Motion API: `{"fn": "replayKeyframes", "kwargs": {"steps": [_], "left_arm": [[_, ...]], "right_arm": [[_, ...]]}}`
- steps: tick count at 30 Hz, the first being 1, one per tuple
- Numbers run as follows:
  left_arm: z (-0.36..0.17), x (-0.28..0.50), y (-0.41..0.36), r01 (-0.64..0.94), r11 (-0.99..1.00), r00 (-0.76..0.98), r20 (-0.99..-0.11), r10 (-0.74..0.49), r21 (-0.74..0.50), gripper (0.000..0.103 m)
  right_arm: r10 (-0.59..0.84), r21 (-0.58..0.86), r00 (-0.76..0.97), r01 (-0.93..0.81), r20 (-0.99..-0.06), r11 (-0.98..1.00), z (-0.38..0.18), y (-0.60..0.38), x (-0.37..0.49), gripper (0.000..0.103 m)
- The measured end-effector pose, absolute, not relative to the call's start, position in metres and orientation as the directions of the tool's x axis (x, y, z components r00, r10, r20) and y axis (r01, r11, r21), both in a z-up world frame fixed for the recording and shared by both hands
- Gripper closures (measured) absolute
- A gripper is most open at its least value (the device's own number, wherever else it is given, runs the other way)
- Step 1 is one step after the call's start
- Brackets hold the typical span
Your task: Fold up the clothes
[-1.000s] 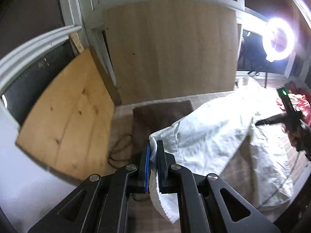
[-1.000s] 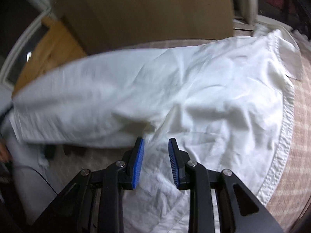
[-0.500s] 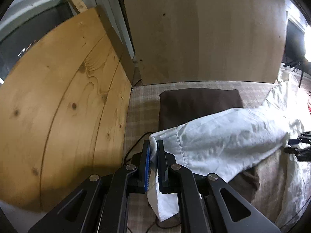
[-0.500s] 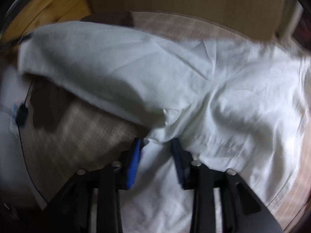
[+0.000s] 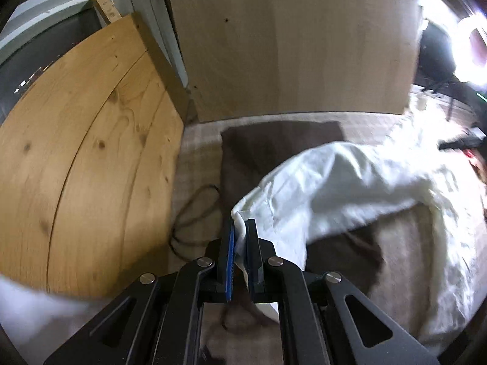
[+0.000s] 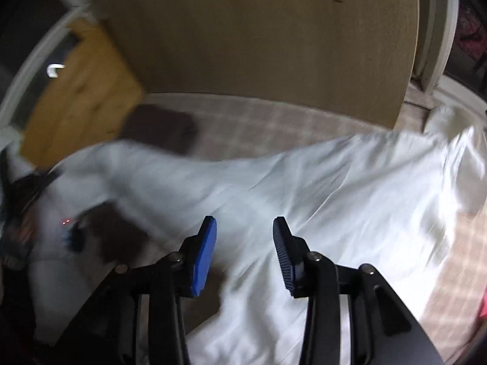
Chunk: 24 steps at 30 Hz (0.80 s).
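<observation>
White cotton garment (image 5: 344,188), one item, spread across the checked bed cover (image 6: 274,121), one hemmed end lifted near its left edge. Left gripper (image 5: 240,237) pinches that hem; right gripper (image 6: 243,243), jaws just opened, hovers empty above the cloth. Risk: thin hem slipping free, dropping the fold crooked onto the brown cushion (image 5: 274,140).

A pale wooden panel (image 5: 292,45) backs the checked bedcover (image 6: 258,127), with a ring light (image 5: 471,51) glaring right.

Pine board (image 5: 91,158) leaning left; ring light (image 5: 470,48) right.
</observation>
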State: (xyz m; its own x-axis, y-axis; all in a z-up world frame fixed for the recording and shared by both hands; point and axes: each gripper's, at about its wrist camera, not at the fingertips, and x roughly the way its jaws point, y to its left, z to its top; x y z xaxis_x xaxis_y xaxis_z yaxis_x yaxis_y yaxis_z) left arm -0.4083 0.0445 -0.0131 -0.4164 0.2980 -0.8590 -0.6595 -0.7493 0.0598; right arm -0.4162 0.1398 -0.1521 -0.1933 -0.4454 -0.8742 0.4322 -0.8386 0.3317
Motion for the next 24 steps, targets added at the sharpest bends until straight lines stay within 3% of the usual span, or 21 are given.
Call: {"fn": "replayKeyframes", "kwargs": {"steps": [4, 9, 17, 20, 24], "left_arm": [[-0.002, -0.362, 0.013, -0.652, -0.752, -0.317, -0.869, 0.380, -0.091, 0.097], [-0.015, -0.322, 0.003, -0.669, -0.727, -0.218, -0.894, 0.391, -0.154, 0.097], [-0.080, -0.236, 0.029, -0.735, -0.630, 0.015, -0.934, 0.357, -0.252, 0.098], [-0.089, -0.214, 0.041, -0.770, -0.586, 0.049, -0.939, 0.339, -0.252, 0.098], [-0.091, -0.200, 0.045, -0.780, -0.566, 0.077, -0.938, 0.338, -0.268, 0.098]], "right_arm": [[-0.398, 0.328, -0.119, 0.381, -0.910, -0.865, -0.181, 0.118, -0.453, 0.065], [-0.334, 0.285, -0.079, 0.364, -0.939, -0.887, -0.213, 0.114, -0.455, 0.065], [-0.433, 0.361, -0.141, 0.361, -0.890, -0.860, -0.161, 0.117, -0.443, 0.065], [-0.418, 0.323, -0.157, 0.419, -0.895, -0.848, -0.153, 0.093, -0.443, 0.065], [-0.367, 0.287, -0.081, 0.479, -0.927, -0.830, -0.182, 0.062, -0.449, 0.065]]}}
